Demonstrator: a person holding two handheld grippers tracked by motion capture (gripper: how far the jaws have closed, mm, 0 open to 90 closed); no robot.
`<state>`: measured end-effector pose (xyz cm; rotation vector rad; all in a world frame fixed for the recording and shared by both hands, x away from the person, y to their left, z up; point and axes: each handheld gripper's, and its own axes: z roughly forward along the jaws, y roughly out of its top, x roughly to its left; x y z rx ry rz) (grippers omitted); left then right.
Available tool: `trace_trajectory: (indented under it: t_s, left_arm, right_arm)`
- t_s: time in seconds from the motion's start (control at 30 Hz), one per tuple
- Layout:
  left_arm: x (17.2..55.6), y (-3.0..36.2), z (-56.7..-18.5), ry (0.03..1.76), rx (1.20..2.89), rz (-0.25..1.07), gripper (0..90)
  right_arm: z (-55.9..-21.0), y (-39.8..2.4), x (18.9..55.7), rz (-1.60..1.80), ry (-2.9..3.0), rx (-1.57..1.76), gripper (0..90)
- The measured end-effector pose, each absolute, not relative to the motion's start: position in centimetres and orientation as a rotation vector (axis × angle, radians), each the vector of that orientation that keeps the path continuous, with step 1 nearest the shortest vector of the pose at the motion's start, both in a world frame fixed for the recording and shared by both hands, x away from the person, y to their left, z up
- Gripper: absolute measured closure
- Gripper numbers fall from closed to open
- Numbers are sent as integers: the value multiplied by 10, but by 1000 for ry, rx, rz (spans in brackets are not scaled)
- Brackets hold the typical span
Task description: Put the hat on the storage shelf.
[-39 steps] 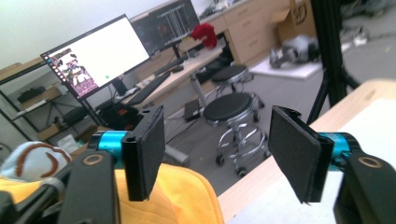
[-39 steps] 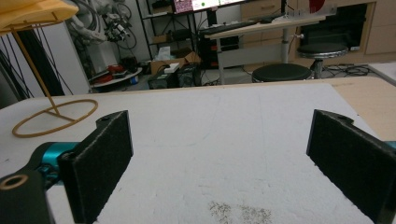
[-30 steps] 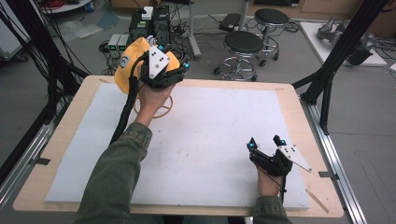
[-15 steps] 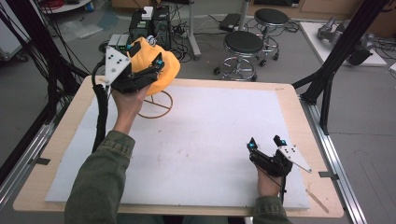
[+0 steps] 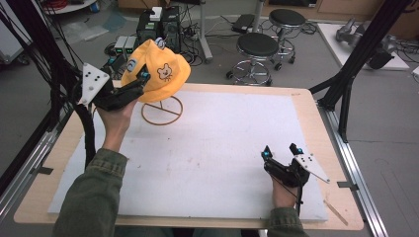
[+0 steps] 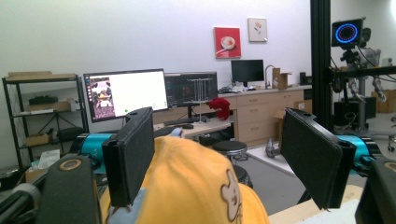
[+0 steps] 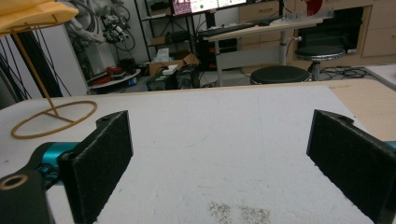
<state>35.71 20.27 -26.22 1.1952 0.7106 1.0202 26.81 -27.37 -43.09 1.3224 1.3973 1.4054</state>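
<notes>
A yellow cap (image 5: 159,73) with a bear patch rests on a thin wire stand (image 5: 162,110) at the table's far left. My left gripper (image 5: 138,70) sits at the cap's left side, level with it. Its jaws have just been opening. In the left gripper view the cap's crown (image 6: 196,186) lies low between the wide jaws of the left gripper (image 6: 224,158), and the right pad (image 6: 312,156) stands clear of the cloth. My right gripper (image 5: 280,151) rests open on the white sheet (image 5: 212,148) near the front right, and nothing lies between the jaws of the right gripper (image 7: 219,154).
The stand's ring base (image 7: 53,119) lies on the sheet at the far left. Black frame posts (image 5: 356,64) rise at the table's right and left edges. Two stools (image 5: 257,49) and cabling stand on the floor behind the table.
My left hand has carried its gripper leftward, off the top of the cap to its left side. The cap stays on the stand, now in plain sight. The right gripper has not moved.
</notes>
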Motion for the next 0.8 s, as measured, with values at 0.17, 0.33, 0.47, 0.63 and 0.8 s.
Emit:
trace_trajectory:
  t_s: [0.17,0.33,0.47,0.63,0.8]
  left_arm:
    - [350,220,-271,752,1178,1025,263]
    - [340,236,-283,793,1185,1029,258]
    - [332,248,-291,824,1172,1032,255]
    - [325,257,-299,857,1157,1041,251]
    - [316,262,-309,880,1160,1066,246]
  right_arm:
    - [-431,-274,268,1404,1398,1318,58]
    - [-430,-274,267,1398,1396,1314,58]
    - [-430,-273,265,1389,1385,1312,58]
    - [-429,-273,264,1386,1380,1314,58]
    - [-429,-273,262,1379,1378,1311,58]
